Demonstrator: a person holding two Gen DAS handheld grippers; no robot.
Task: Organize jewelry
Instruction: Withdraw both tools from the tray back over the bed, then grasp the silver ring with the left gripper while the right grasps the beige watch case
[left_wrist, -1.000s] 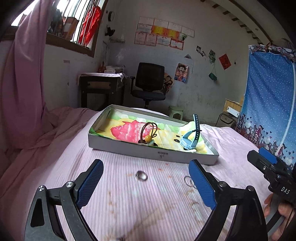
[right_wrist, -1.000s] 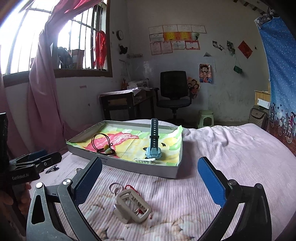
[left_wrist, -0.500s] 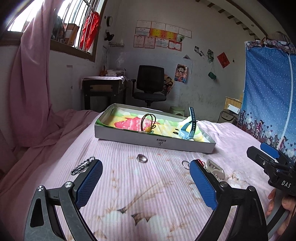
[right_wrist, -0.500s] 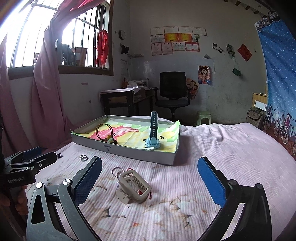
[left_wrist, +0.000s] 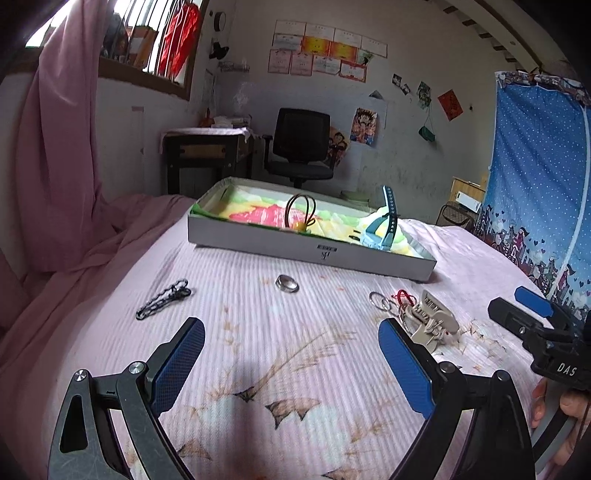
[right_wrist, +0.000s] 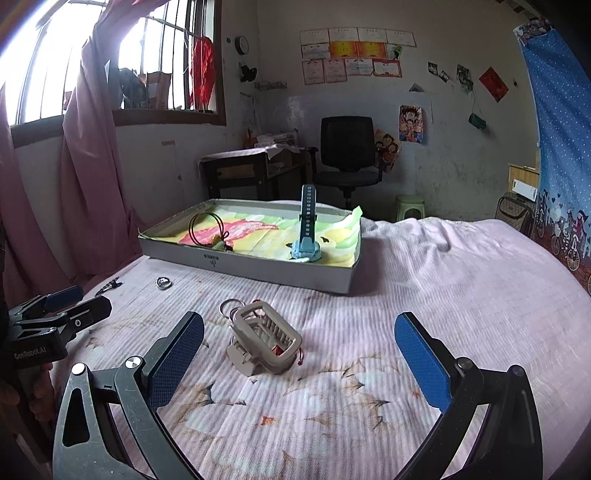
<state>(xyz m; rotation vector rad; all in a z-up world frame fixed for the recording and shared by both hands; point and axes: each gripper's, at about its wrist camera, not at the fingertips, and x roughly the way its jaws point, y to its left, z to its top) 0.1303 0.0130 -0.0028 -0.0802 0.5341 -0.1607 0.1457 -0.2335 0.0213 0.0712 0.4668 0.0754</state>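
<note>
Left gripper (left_wrist: 291, 363) with blue-padded jaws spread wide and empty above a pink bedspread (left_wrist: 258, 369). Ahead between the jaws lies a silver ring (left_wrist: 287, 284). Beyond the left jaw, a dark chain (left_wrist: 163, 298). Just past the right jaw, a beige hair claw (left_wrist: 432, 325) beside key rings (left_wrist: 380, 300). Farther ahead, a shallow tray (left_wrist: 310, 251) holds a blue watch (left_wrist: 382, 229).

A black office chair (right_wrist: 349, 155) stood against the far wall beside a dark desk (right_wrist: 243, 171) piled with papers. Pink curtains (right_wrist: 88, 155) hung by the barred window (right_wrist: 162, 62), certificates (right_wrist: 351, 55) and a clock (right_wrist: 241, 44) were on the wall, and a blue dotted curtain (left_wrist: 535, 177) hung at the right. A green stool (right_wrist: 410, 206) sat near the chair.
</note>
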